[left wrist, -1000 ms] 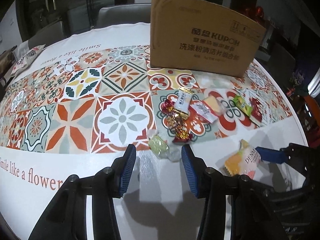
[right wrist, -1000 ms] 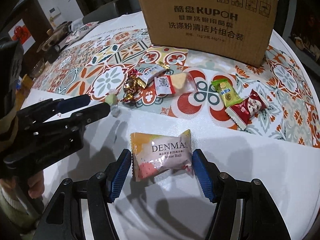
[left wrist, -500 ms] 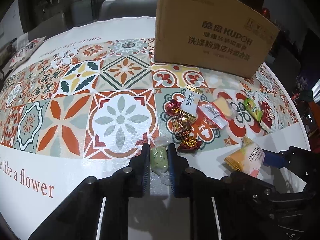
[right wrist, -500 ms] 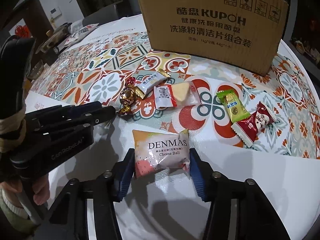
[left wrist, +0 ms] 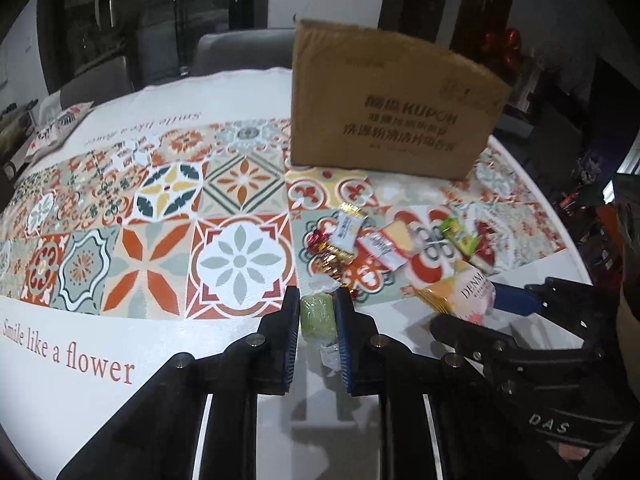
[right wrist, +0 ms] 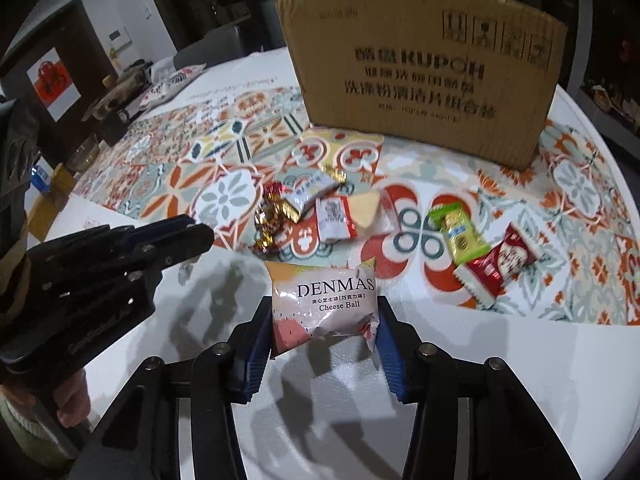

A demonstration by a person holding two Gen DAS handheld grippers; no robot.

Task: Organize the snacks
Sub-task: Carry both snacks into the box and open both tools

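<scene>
Basically, left gripper (left wrist: 318, 316) pinched a candy (left wrist: 318, 317): pale green block in a clear twist wrapper, both blue pads tight on its sides, wrapper tails sticking out front and back between the fingers. Jaws had just finished closing onto it. It sat over the white edge of the cloth (left wrist: 120, 340), just short of the tile pattern; contact with the cloth was unclear.

Right gripper (right wrist: 324, 320) clamped a pouch (right wrist: 324, 304): puffy pillow pack, white with orange and pink patches, printed "DENMAS Cheese Ball", crimped ends. Pads pressed on its two short ends, jaws having just been closing on it. It was tilted up, with a shadow on the white cloth below it.

Loose snacks lay on the tiles between grippers and box (right wrist: 424, 80): gold foil candies (right wrist: 272, 216), a white bar (right wrist: 308, 192), a cake (right wrist: 352, 216) in a red-and-white wrapper, a green pack (right wrist: 460, 236), and a red pack (right wrist: 500, 264) touching the green one. Brown cardboard box stood upright behind them, dark print on its face.
</scene>
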